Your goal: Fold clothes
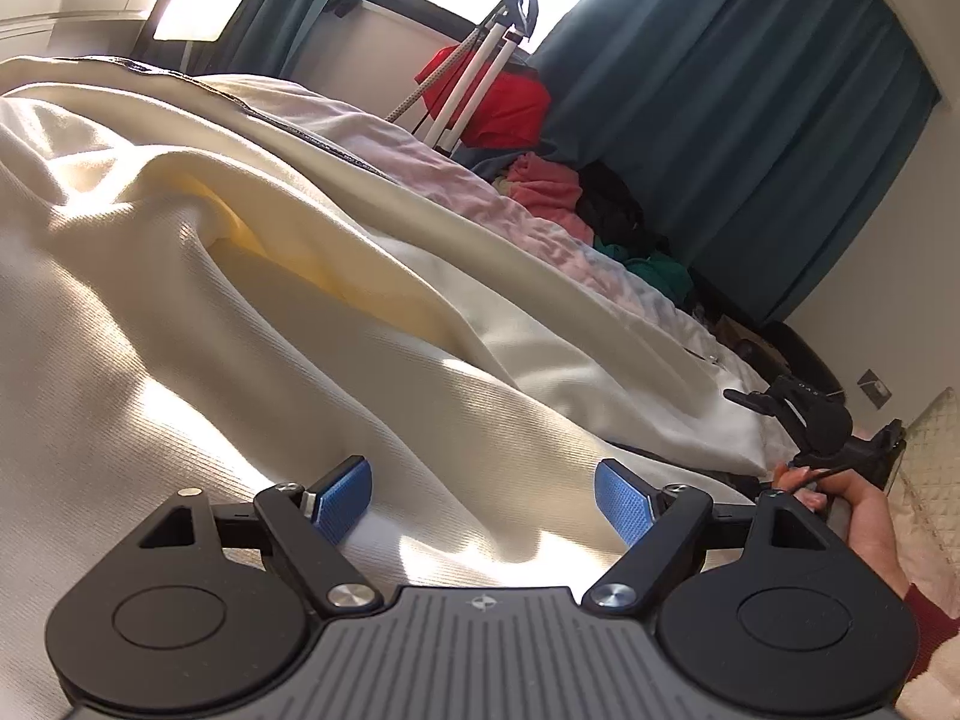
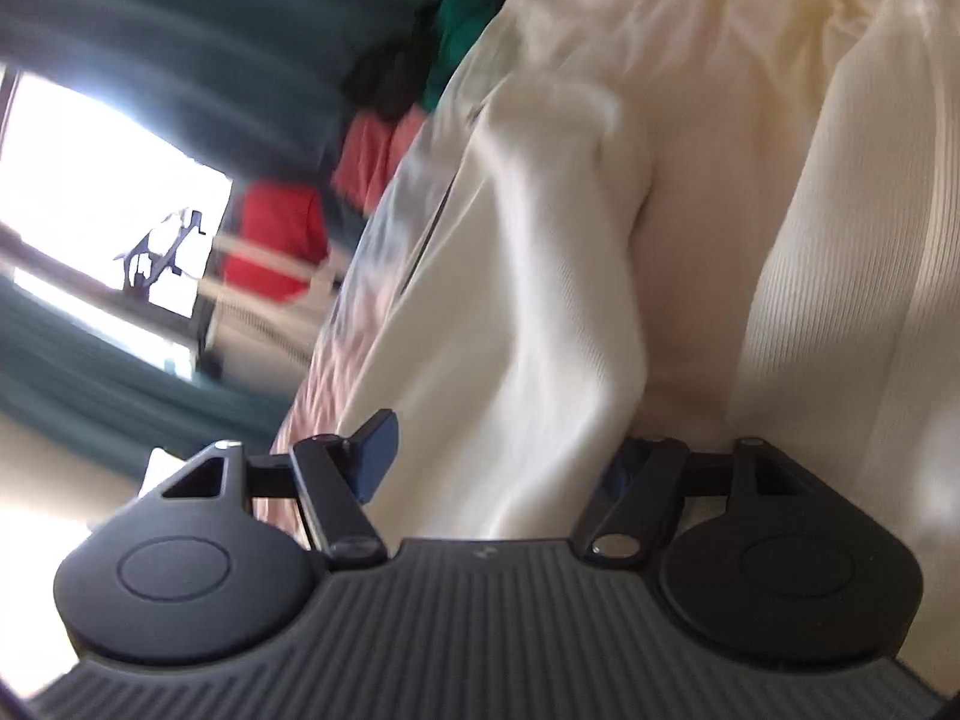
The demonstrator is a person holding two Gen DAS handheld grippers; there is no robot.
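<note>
The left gripper [image 1: 485,498] has its jaws wide apart, low over the cream ribbed garment [image 1: 198,300] that lies crumpled on the bed [image 1: 540,222]. The right gripper [image 2: 504,468] is also spread, with a fold of the same garment between its fingers [image 2: 375,456]. The right wrist view is blurred. A pile of clothes [image 1: 552,186] lies farther along the bed.

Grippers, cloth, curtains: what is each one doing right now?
Left gripper: open, over the cream cloth, holding nothing.
Right gripper: open, cloth between its fingers.
Cream cloth: rumpled, unfolded, spread on the bed.
Clothes pile: heaped, unfolded.
Curtains: pulled apart, window bright.
</note>
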